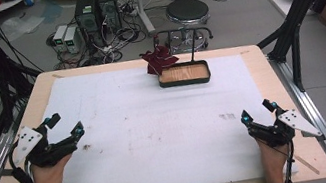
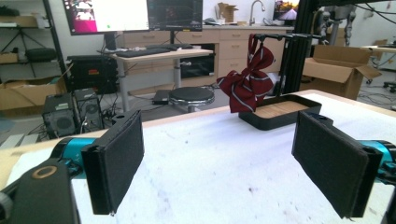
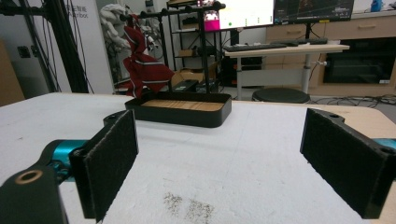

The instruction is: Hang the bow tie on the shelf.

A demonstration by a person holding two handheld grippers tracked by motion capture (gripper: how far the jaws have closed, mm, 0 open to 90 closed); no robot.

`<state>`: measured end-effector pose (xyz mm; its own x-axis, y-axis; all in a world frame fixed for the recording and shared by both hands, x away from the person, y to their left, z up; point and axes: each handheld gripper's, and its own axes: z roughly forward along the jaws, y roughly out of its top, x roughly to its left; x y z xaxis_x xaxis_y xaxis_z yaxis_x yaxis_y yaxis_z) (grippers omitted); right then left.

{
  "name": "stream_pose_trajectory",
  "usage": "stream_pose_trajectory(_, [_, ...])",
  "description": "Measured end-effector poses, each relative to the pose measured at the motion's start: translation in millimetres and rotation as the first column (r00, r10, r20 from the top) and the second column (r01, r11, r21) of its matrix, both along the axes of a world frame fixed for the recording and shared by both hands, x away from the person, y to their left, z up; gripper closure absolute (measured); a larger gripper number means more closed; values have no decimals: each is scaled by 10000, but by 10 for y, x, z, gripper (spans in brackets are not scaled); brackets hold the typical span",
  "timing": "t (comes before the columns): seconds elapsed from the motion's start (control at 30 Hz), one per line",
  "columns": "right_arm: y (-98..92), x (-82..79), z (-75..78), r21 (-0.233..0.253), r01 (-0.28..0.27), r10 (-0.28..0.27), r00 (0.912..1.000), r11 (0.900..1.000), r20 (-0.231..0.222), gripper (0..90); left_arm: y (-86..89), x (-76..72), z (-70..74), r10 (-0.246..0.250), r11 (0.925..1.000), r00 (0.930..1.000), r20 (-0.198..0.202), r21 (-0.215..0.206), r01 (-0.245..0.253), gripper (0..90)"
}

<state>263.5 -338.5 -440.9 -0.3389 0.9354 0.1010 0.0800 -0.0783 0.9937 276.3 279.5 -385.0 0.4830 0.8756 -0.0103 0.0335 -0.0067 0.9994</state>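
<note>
Left tongs (image 1: pixel 66 124) open, right tongs (image 1: pixel 256 110) open

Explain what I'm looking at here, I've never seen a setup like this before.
A person sits at a table, holding hand-operated tongs in each hand: left tongs, right tongs. One picture looks down from above; the other two come from cameras riding on each pair, looking along their black padded jaws. Both pairs are open and hold nothing. At the far side of the white sheet stands a black tray with a wooden floor and a thin rack, from which a dark red striped bow tie hangs.
</note>
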Motion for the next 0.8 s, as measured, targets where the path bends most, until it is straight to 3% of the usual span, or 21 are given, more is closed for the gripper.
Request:
stream_pose_trajectory(0.47, [3,1,-1,-20,8,-8,10000,10000,7,103,63,-186,-310,181,9995,9985,-512,262,-168,172])
stream_pose_trajectory(0.8, [2,4,-2,-70,-1,1,10000,10000,43,103,68,-196,-368,287,9988,9974,-657,411,-260,172])
